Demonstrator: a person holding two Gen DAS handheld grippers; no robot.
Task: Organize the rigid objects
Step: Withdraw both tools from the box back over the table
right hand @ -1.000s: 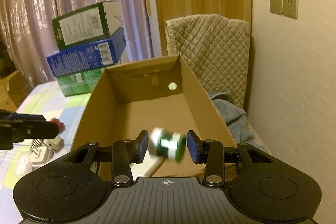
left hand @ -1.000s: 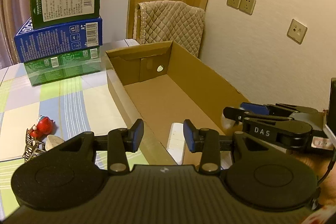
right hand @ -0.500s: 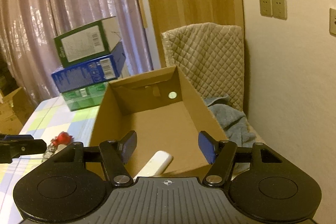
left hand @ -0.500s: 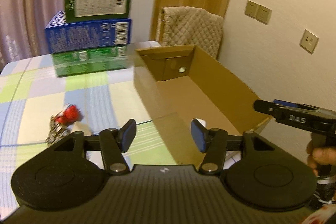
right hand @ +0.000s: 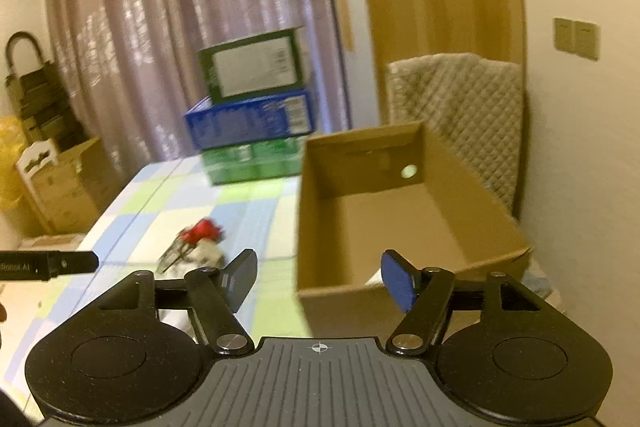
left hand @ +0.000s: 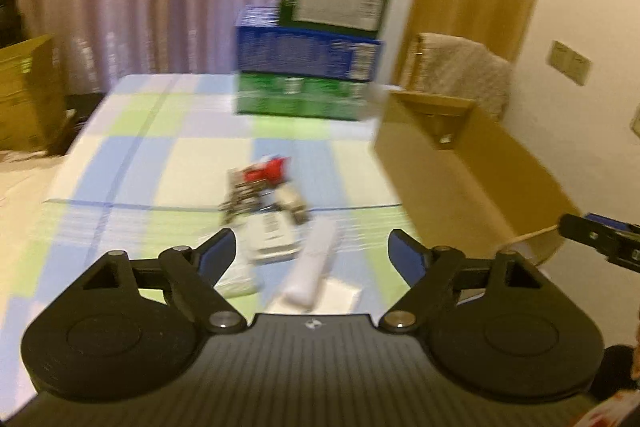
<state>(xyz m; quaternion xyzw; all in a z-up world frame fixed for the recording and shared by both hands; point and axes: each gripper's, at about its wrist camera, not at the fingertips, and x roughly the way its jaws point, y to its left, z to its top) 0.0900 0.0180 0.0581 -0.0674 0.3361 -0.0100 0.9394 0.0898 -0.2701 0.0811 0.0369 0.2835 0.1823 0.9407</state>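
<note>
In the left wrist view, the left gripper (left hand: pixel 312 253) hangs over the checked tablecloth (left hand: pixel 160 155) with its jaws opening and nothing between the pads. Just beyond its fingertips lies a white bar (left hand: pixel 314 267) on the cloth, beside a white pack (left hand: pixel 268 235), and farther on a blurred cluster with a red piece (left hand: pixel 268 169). The cardboard box (left hand: pixel 472 163) stands to the right, seen from outside so its floor is hidden; the tip of the right gripper (left hand: pixel 600 237) pokes in at the right edge. A stack of boxes (left hand: pixel 312 67) stands at the far end of the table. In the right wrist view, the right gripper (right hand: pixel 318 277) also has its jaws opening and empty, aimed at the near corner of the cardboard box (right hand: pixel 360 235). Here the box floor shows, bare over most of it, with a small white object at the near wall that is too hidden to name. The red piece (right hand: pixel 202 231) lies left of the box, the white bar is out of sight, and the left gripper (right hand: pixel 48 265) enters from the left.
</note>
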